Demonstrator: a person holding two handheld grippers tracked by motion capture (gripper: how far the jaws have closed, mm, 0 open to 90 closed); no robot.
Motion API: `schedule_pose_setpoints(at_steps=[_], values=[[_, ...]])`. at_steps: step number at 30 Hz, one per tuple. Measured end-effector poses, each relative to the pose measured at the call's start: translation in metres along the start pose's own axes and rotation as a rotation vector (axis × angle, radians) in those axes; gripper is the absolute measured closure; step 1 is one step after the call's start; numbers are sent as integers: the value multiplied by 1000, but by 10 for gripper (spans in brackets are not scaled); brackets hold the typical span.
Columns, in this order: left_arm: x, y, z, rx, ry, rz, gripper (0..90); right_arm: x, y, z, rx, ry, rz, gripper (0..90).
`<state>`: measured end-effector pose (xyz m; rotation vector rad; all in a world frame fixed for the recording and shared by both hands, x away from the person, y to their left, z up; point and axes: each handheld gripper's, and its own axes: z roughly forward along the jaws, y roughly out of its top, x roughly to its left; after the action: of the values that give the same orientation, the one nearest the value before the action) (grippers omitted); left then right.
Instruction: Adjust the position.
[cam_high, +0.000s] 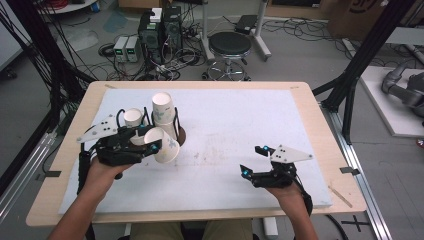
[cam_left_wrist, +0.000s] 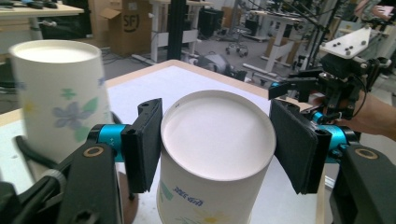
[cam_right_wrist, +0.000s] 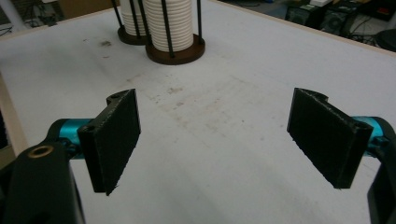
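The left gripper (cam_left_wrist: 215, 144) is clamping a paper cup (cam_left_wrist: 215, 158): the cup is sitting squarely between the two black pads (cam_left_wrist: 145, 142), its base facing back toward the camera, its sides pressed by both. In the high view the same paper cup (cam_high: 164, 144) is lying tilted in the left gripper (cam_high: 145, 145), just in front of the cup holders (cam_high: 179, 135).

The right gripper (cam_high: 252, 160) is standing wide apart with nothing between its fingers (cam_right_wrist: 114, 140), only bare table (cam_right_wrist: 224, 140) ahead of them.

Beyond those open fingers, two wire cup holders (cam_right_wrist: 175, 51) are holding stacks of white cups (cam_right_wrist: 168, 23). The left gripper view is showing a second flower-printed cup (cam_left_wrist: 60, 98) just beside its left pad, and the right gripper (cam_left_wrist: 327, 86) farther off past its right pad.
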<state>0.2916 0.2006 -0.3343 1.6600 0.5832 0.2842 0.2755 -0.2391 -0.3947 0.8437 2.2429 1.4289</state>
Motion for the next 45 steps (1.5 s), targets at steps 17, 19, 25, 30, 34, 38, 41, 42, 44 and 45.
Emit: schedule_pose_setpoints(at_steps=[17, 19, 25, 30, 34, 38, 41, 42, 44, 45], values=[[-16, -2, 27, 36, -65, 18, 372, 16, 15, 23, 17, 164, -46, 177], [-17, -2, 29, 44, -73, 21, 372, 19, 18, 29, 17, 190, -54, 177], [-24, -4, 38, 60, -103, 30, 372, 27, 24, 38, 22, 238, -70, 177], [-30, -5, 47, 73, -128, 44, 373, 33, 29, 46, 15, 278, -88, 177], [-35, -6, 52, 78, -150, 46, 373, 38, 30, 52, 21, 307, -93, 177], [-40, -8, 59, 90, -169, 49, 372, 43, 32, 58, 24, 333, -104, 177], [-43, -9, 63, 95, -181, 47, 373, 46, 32, 61, 30, 345, -108, 178], [-43, -9, 64, 98, -184, 50, 373, 46, 31, 62, 30, 347, -109, 177], [-45, -10, 66, 102, -189, 47, 373, 46, 31, 64, 34, 347, -114, 177], [-45, -10, 67, 104, -191, 51, 373, 47, 30, 64, 35, 351, -113, 177]])
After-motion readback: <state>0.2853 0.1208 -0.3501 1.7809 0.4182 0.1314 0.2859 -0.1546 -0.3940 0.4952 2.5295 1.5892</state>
